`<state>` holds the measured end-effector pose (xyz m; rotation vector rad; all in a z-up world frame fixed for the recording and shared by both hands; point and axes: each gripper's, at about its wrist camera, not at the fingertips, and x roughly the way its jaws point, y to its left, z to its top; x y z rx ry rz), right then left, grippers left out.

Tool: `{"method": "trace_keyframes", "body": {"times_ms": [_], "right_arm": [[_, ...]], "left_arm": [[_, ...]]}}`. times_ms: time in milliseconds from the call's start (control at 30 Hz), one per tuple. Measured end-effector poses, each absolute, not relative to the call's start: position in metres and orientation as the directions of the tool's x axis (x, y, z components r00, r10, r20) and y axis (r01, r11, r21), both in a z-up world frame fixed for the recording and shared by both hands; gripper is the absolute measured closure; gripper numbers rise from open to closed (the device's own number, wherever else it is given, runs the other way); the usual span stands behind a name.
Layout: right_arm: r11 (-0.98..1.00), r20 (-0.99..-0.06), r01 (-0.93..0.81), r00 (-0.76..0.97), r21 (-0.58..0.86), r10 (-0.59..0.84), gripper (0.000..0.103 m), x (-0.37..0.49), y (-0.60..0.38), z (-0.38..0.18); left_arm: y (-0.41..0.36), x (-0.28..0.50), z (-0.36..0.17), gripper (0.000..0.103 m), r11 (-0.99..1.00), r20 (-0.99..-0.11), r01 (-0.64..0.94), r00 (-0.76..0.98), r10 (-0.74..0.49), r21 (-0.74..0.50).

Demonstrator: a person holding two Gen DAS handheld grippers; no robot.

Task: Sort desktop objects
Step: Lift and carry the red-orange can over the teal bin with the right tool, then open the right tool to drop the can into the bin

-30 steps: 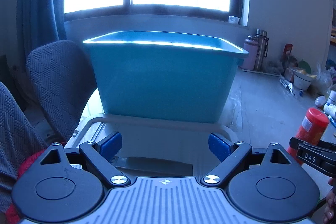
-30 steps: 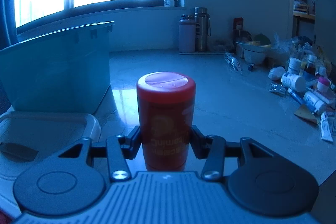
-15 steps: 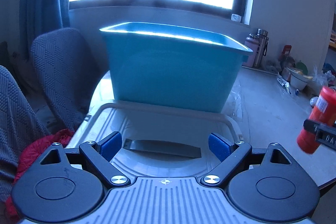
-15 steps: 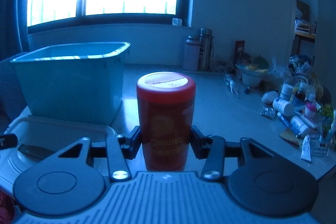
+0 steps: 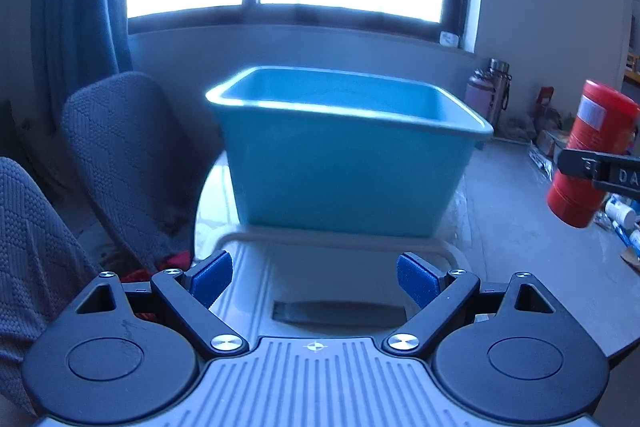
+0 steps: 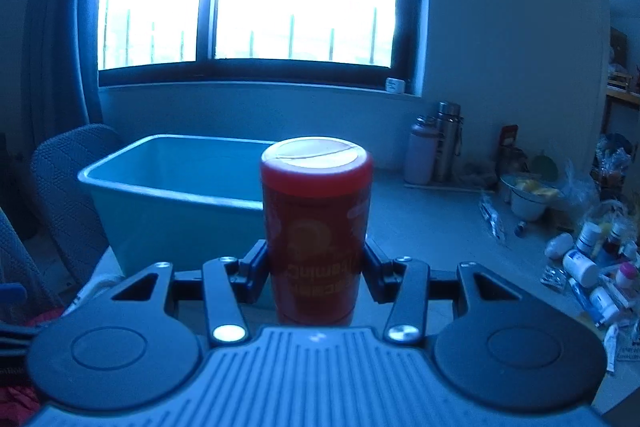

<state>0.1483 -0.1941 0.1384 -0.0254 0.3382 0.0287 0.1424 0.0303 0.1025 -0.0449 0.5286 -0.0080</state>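
My right gripper (image 6: 316, 265) is shut on a red canister (image 6: 316, 227) with a pale lid and holds it upright in the air, above table height. The canister also shows at the right edge of the left wrist view (image 5: 588, 151). A teal plastic bin (image 5: 348, 155) stands open on the table; in the right wrist view the teal bin (image 6: 172, 195) is behind and left of the canister. My left gripper (image 5: 314, 277) is open and empty, over a white bin lid (image 5: 352, 279) in front of the bin.
Grey chairs (image 5: 120, 155) stand left of the table. Two flasks (image 6: 436, 147) stand at the back by the wall. A bowl (image 6: 528, 197) and several small bottles and tubes (image 6: 588, 267) lie along the right side of the table.
My right gripper has lifted the red canister up from the table, and the bin's inside now shows. My left gripper has also risen and pulled back from the bin, staying open.
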Motion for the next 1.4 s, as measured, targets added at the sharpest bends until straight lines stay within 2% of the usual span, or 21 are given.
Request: {"method": "trace_keyframes", "body": {"times_ms": [400,733,1200,1333,1400], "right_arm": [[0.991,-0.291,-0.127,0.950,-0.034,0.112,0.054,0.196,-0.165,0.172],[0.980,-0.310,-0.195,0.936,-0.050,0.170,0.054,0.253,-0.146,0.180],[0.956,-0.383,-0.291,0.887,-0.030,0.257,0.054,0.321,-0.113,0.158],[0.951,-0.433,-0.308,0.861,-0.031,0.265,0.054,0.337,-0.107,0.154],[0.945,-0.477,-0.325,0.838,-0.048,0.264,0.045,0.345,-0.102,0.150]], "left_arm": [[0.052,0.158,0.145,0.012,0.996,-0.493,-0.058,0.870,0.019,-0.065],[0.062,0.182,0.154,0.012,0.988,-0.504,-0.127,0.861,0.068,-0.084],[0.059,0.212,0.146,0.012,0.984,-0.542,-0.153,0.836,0.081,-0.089],[0.057,0.221,0.146,0.012,0.983,-0.548,-0.164,0.832,0.090,-0.088],[0.055,0.224,0.145,0.012,0.982,-0.553,-0.167,0.828,0.094,-0.084]]}}
